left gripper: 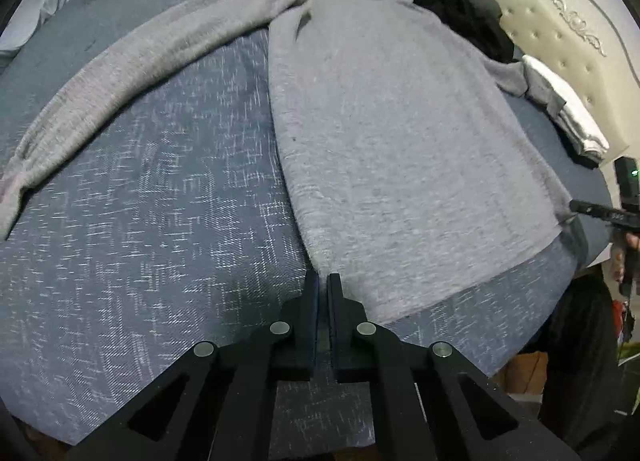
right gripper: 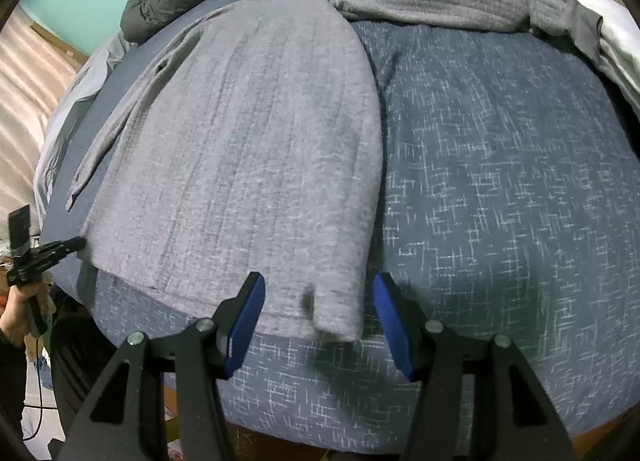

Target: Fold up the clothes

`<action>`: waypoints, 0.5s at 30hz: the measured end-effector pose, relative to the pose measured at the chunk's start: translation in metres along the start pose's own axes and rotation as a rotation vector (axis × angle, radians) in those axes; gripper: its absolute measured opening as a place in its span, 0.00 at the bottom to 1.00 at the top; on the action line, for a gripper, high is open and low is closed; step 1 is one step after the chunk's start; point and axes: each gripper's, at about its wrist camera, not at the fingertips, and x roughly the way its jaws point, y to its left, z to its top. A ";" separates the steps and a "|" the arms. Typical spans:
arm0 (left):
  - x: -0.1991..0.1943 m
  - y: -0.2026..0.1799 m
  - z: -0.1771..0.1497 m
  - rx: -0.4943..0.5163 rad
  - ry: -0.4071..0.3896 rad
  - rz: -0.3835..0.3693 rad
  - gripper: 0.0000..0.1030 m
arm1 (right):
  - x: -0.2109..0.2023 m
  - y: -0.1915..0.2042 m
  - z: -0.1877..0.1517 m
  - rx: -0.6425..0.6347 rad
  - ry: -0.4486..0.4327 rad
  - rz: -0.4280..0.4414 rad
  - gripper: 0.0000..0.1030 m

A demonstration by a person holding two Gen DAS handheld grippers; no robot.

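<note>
grey sweater (left gripper: 392,149) flat (unlabelled), blanket (left gripper: 152,221) perhaps patterned

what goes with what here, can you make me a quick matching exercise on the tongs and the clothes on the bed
Things:
1. left tongs
2. right tongs
3. grey sweater
4. white folded cloth

States or places:
a. open, with a hem corner between them
b. spread flat on the blue bedspread
c. closed on a hem corner
d. beside the headboard

Pairs: 1-c, 2-a, 3-b, 4-d
</note>
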 end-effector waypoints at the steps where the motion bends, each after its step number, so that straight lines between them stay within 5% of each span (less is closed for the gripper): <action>1: -0.005 0.003 -0.002 -0.007 -0.007 -0.006 0.04 | 0.002 -0.001 -0.001 0.007 0.007 0.004 0.55; 6: -0.021 0.023 -0.007 -0.054 -0.028 -0.018 0.04 | 0.000 -0.006 -0.008 0.030 0.004 0.004 0.54; 12: 0.003 0.022 0.000 -0.087 0.031 0.019 0.07 | -0.016 -0.021 -0.010 0.077 -0.046 -0.005 0.54; 15: 0.016 0.017 0.001 -0.091 0.063 0.022 0.24 | -0.017 -0.019 -0.009 0.063 -0.045 -0.004 0.54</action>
